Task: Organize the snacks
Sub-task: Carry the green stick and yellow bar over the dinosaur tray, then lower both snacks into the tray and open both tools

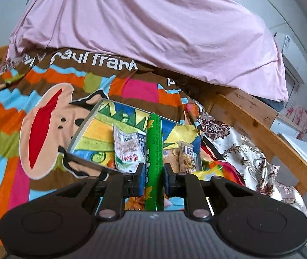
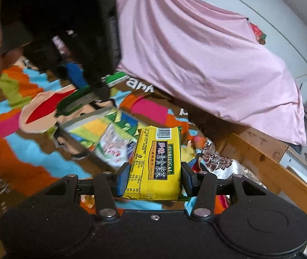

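Note:
My left gripper is shut on a long green snack pack, held edge-on above a shallow tray with a colourful lining on the bed. In the tray lie a white and pink snack bag and a clear bag of brownish snacks. My right gripper is shut on a yellow biscuit pack, held above the tray's near right end. The left gripper with its green pack shows at the upper left of the right wrist view.
A colourful cartoon blanket covers the bed. A pink quilt is heaped behind the tray. A wooden bed rail and patterned cloth lie to the right. More snack packs lie beside the tray.

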